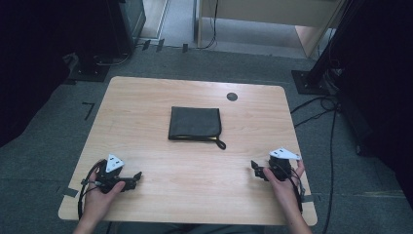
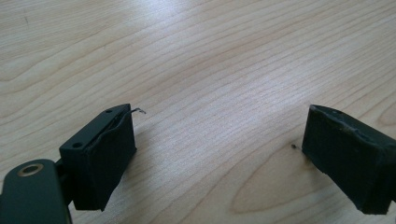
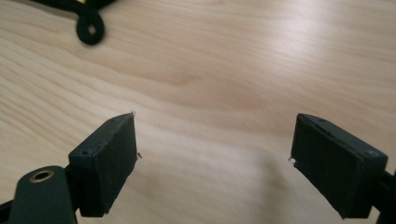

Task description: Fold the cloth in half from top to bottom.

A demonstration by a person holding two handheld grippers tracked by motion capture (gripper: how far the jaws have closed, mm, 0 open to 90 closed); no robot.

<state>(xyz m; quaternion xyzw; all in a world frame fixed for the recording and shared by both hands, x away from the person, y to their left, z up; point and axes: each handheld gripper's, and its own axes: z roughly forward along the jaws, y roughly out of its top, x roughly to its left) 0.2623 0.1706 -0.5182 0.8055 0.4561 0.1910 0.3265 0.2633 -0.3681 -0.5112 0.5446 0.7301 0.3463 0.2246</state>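
**Folded dark cloth on a pale wooden desk**

A flat, square, dark fabric cloth point(image 1: 195, 124) with a small cord loop point(image 3: 90, 29) lay mid-desk point(image 1: 146, 97). Nearer the person than the cloth, the left tool point(image 1: 138, 176) and right tool point(image 1: 254, 167) stood open, empty, blocky black rubbery pads.

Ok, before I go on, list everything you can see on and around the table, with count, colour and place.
Folded cloth: one, dark grey-black, middle of the table, lying flat.
Loop: one, black, at the cloth's near right corner, resting on the wood.
Table: one, light wood, rounded corners.
Round cap: one, dark, in the tabletop near the far right edge.
Floor cables: several, black, on the grey carpet right of the table.
Stand bases: two, black, on the floor at the far left and far right.
Left tool: one, black with a grey plate, near left of the table, jaws open, nothing between them.
Right tool: one, black with a grey plate, near right, jaws open, nothing between them.
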